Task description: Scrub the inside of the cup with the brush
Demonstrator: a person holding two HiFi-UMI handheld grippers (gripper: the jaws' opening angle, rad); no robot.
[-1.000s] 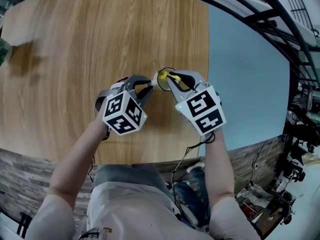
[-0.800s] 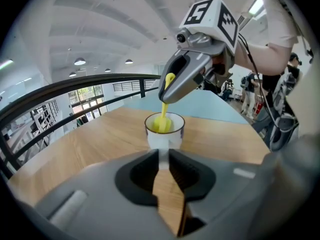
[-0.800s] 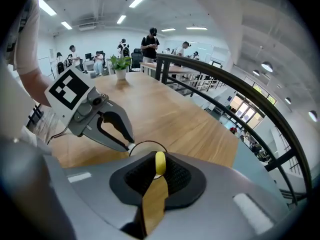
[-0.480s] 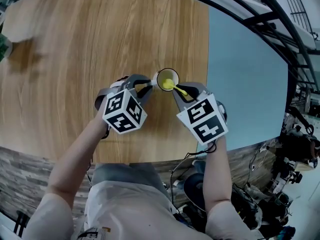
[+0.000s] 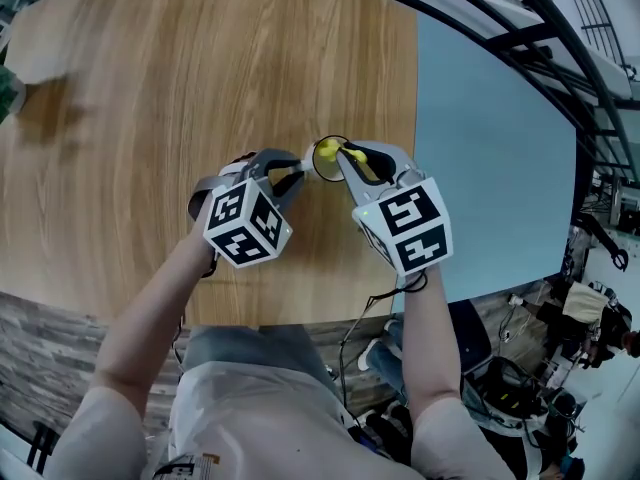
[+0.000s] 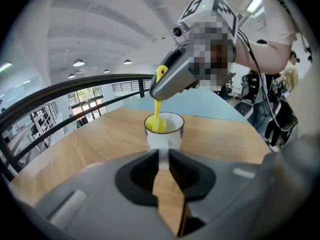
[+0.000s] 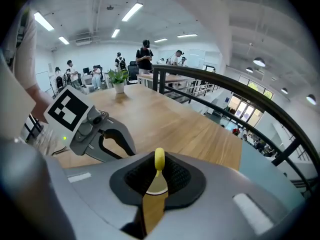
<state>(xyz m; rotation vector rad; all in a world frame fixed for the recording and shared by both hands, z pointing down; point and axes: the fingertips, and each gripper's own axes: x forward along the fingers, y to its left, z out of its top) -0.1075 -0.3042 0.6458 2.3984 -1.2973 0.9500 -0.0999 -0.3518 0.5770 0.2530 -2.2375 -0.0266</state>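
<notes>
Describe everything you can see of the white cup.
The cup is small and white with a thin dark rim, and looks ceramic. It stands upright on the wooden table, mouth open upward. The left gripper has its jaws closed on a white part at the cup's near side, seemingly its handle. The yellow brush, held in the right gripper, reaches down inside the cup.

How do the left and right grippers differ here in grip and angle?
The left gripper is shut on the handle of the cup; the right gripper is shut on the yellow brush. The left gripper lies low beside the cup; the right gripper tilts down from above it, brush head inside. Both are shut.
</notes>
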